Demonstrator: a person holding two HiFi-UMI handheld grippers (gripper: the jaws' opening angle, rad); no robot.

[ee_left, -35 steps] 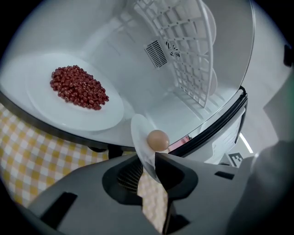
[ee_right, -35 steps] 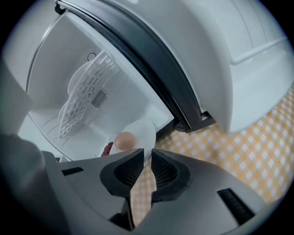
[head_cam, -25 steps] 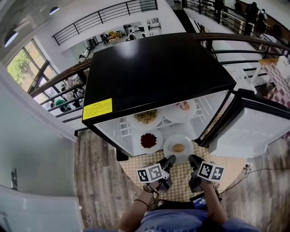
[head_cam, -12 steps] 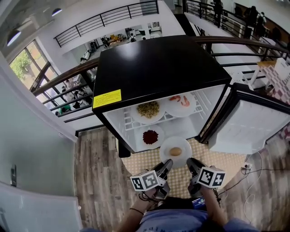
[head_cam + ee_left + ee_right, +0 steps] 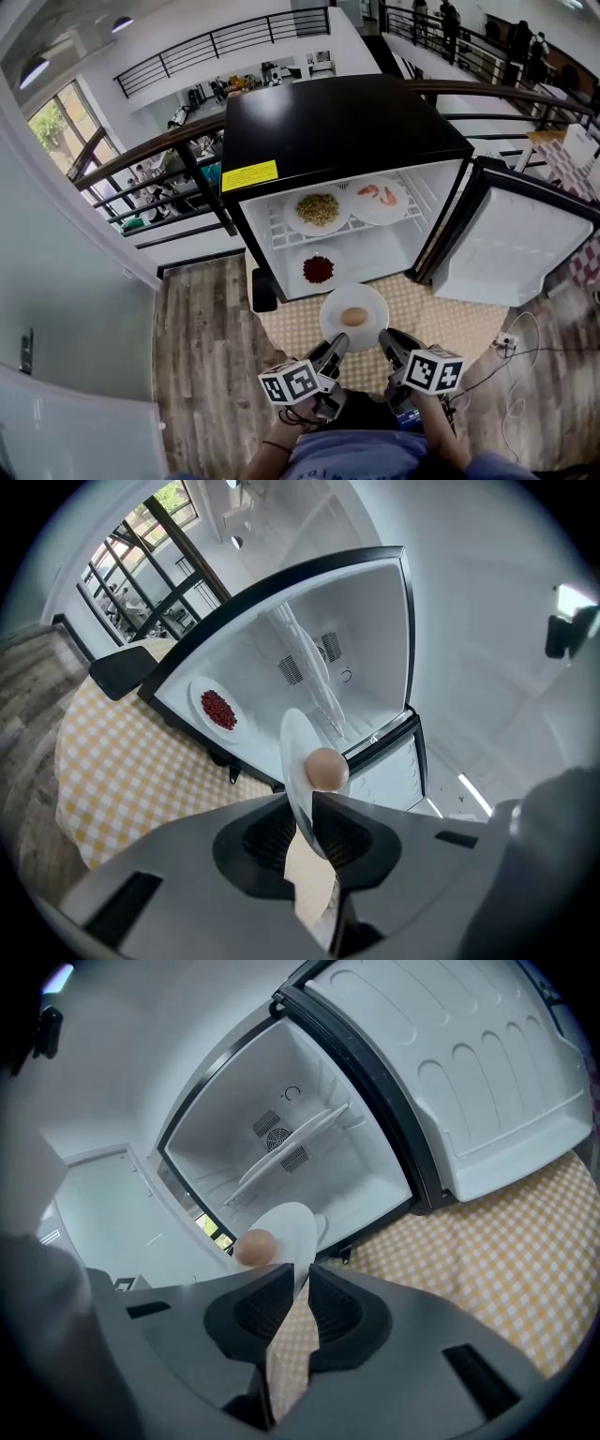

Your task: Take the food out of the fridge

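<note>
The plate (image 5: 334, 307), carrying one egg (image 5: 354, 317), has come clear of the fridge (image 5: 347, 127) and hangs over the mat (image 5: 441, 314). The left hand-held gripper (image 5: 330, 351) and right hand-held gripper (image 5: 385, 341), tilted slightly down, each clamp its near rim. Three other plates (image 5: 292, 217) sit inside.

plates (image 5: 333, 314) (image 5: 298, 225) (image 5: 394, 214) (image 5: 328, 254) 4 — one food (image 5: 353, 317) each | grippers (image 5: 337, 342) (image 5: 385, 337) 2 | fridge (image 5: 347, 122) 1 | checked mat (image 5: 441, 319) 1

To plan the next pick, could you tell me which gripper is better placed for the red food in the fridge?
Left, probably. The red food lies low and left in the fridge, nearer the left gripper; the open door stands on the right gripper side. Both clamp the white plate for now.
</note>
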